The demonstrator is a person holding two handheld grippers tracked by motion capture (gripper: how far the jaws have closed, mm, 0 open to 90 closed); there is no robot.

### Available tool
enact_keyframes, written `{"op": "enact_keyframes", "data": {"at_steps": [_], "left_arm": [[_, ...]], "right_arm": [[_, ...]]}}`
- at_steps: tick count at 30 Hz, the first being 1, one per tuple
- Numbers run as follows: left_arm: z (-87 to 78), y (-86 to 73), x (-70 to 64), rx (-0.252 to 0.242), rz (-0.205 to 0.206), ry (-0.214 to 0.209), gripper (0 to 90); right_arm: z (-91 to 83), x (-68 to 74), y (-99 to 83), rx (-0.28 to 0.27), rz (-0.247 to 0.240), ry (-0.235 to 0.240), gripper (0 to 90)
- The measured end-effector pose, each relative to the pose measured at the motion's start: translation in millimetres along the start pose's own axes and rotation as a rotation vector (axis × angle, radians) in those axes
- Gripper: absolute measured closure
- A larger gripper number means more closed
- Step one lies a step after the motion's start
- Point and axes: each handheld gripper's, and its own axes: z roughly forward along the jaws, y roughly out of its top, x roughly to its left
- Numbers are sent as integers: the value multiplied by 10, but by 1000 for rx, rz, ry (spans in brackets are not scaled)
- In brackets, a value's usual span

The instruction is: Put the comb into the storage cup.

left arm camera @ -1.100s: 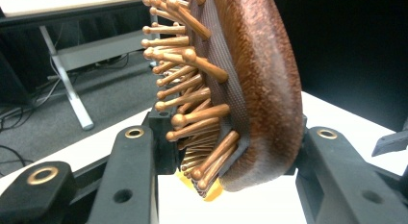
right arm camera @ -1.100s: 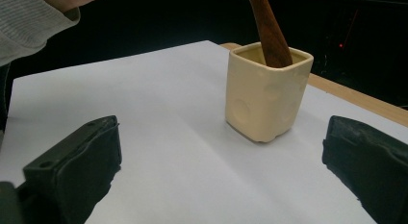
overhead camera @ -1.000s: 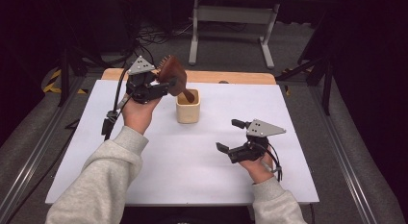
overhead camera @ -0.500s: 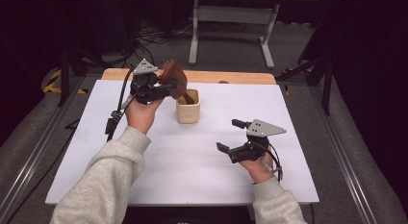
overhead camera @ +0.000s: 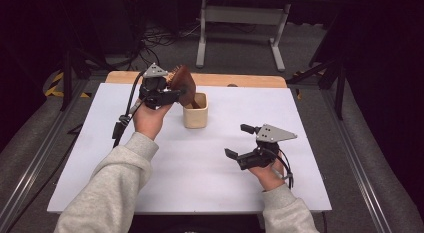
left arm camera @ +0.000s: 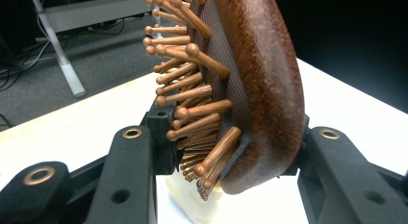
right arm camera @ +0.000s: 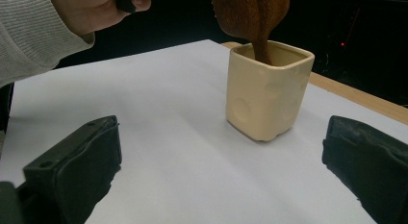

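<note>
Holding: left tool (overhead camera: 172, 95) clamps wooden hairbrush (overhead camera: 184, 84) head, handle inside cream cup (overhead camera: 195, 111).
Right tool (overhead camera: 240, 142): wide, empty.
Handling: brush stiff, light; bristles likely flex, so grip the edges.

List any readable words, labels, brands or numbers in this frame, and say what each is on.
None can be read in these pictures.
Wooden hairbrush in the left hand-held gripper: no print visible.
Cream cup: only moulded round dimples, no lettering.
Right hand-held gripper: plain black jaws and grey plate, no label visible.
White table top: unmarked.
</note>
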Motion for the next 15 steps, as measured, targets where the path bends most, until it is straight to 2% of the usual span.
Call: {"op": "enact_keyframes", "data": {"at_steps": [10, 15], "left_arm": [[49, -20, 15, 40, -10, -2, 550], [61, -30, 19, 44, -15, -4, 542]], "right_arm": [[-1, 4, 2, 0, -1, 1, 8], [0, 3, 1, 1, 0, 2, 8]]}}
